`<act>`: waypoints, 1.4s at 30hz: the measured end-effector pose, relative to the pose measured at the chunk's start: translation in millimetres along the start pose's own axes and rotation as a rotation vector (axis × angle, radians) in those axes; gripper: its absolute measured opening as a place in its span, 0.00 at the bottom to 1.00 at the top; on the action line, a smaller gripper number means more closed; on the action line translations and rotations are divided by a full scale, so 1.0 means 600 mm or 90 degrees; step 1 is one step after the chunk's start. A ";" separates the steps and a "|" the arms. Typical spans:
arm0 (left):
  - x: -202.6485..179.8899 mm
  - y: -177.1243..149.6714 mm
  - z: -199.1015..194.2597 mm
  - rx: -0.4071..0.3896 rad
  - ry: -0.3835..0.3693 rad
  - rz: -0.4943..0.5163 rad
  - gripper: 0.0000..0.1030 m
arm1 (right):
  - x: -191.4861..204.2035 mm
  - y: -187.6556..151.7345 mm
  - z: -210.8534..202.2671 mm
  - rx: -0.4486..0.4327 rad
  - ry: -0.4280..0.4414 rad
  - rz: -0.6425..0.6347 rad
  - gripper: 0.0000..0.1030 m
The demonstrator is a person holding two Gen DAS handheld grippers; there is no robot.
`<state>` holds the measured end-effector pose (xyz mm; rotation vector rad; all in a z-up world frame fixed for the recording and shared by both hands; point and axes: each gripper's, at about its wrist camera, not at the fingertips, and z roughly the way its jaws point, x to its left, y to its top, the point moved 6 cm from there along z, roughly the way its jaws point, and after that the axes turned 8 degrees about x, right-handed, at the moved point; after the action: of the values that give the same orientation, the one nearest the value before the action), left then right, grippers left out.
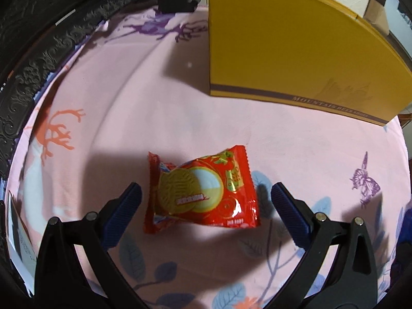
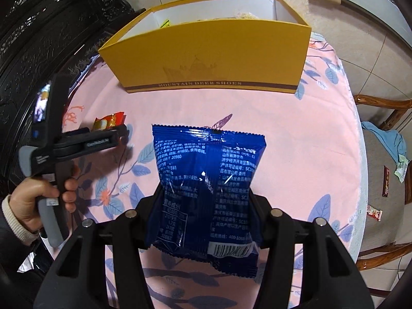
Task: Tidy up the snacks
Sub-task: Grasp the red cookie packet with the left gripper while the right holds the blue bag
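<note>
My left jaws [image 1: 206,193] stand spread wide above the bench [image 1: 154,118], which wears a pink cloth printed with leaves and butterflies. Between their blue pads lies a red biscuit packet [image 1: 203,193], flat on the cloth, with a gap on each side so that neither pad touches it. Beyond it and to the right stands a yellow box [image 1: 283,51], its near wall printed with a brown band. My right jaws [image 2: 206,200] pinch a blue snack bag [image 2: 208,175] by its lower half, the pads pressing in on both sides so the foil narrows there; the bag stands up in front of the camera, back side with small print and a barcode toward me, above the cloth. From this side the yellow box is open at the top, with white inner walls, and something pale lies inside that I cannot make out. At the left a hand [image 2: 38,198] holds my other gripper over the red packet. A wooden chair [image 2: 381,154] stands beside the bench at the right.
</note>
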<state>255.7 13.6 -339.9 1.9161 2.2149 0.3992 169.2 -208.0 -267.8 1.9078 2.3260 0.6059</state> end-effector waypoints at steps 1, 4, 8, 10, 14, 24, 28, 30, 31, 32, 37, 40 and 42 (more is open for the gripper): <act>0.000 0.000 0.005 0.006 0.000 0.000 0.98 | -0.001 0.001 -0.001 -0.001 0.001 0.003 0.54; 0.001 0.001 0.015 0.008 -0.009 -0.008 0.98 | -0.003 0.002 -0.003 -0.003 0.002 0.007 0.54; 0.000 0.004 0.016 -0.005 -0.010 -0.010 0.98 | -0.002 0.003 -0.004 -0.003 0.003 0.009 0.54; -0.002 0.005 0.015 -0.007 -0.009 -0.011 0.98 | -0.001 0.003 -0.004 -0.003 0.004 0.009 0.54; -0.015 0.004 0.002 -0.020 -0.014 0.004 0.75 | -0.001 0.004 -0.006 -0.004 0.004 0.008 0.54; -0.024 0.005 -0.010 -0.020 -0.023 0.005 0.52 | 0.001 0.004 -0.021 -0.017 0.001 0.007 0.54; -0.023 0.003 -0.013 -0.023 -0.027 -0.001 0.50 | 0.004 0.002 -0.029 -0.023 -0.001 0.005 0.54; -0.021 0.001 -0.017 -0.029 -0.033 -0.008 0.49 | 0.005 -0.001 -0.036 -0.028 -0.003 0.002 0.54; -0.021 0.000 -0.020 -0.032 -0.035 -0.011 0.49 | 0.005 -0.001 -0.039 -0.029 -0.004 0.003 0.54; -0.021 -0.002 -0.024 -0.034 -0.039 -0.013 0.49 | 0.004 -0.001 -0.040 -0.030 -0.004 0.004 0.54; -0.021 -0.008 -0.053 -0.051 -0.047 -0.013 0.49 | 0.003 0.000 -0.045 -0.036 -0.003 0.004 0.54; -0.020 -0.012 -0.080 -0.066 -0.054 -0.015 0.49 | 0.007 0.002 -0.050 -0.040 0.001 0.001 0.54; -0.019 -0.012 -0.105 -0.081 -0.061 -0.013 0.49 | 0.008 0.005 -0.057 -0.046 0.004 0.000 0.54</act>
<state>231.0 -3.8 -282.8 1.8073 2.0943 0.4240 160.7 -211.6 -234.1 1.8768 2.2752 0.6877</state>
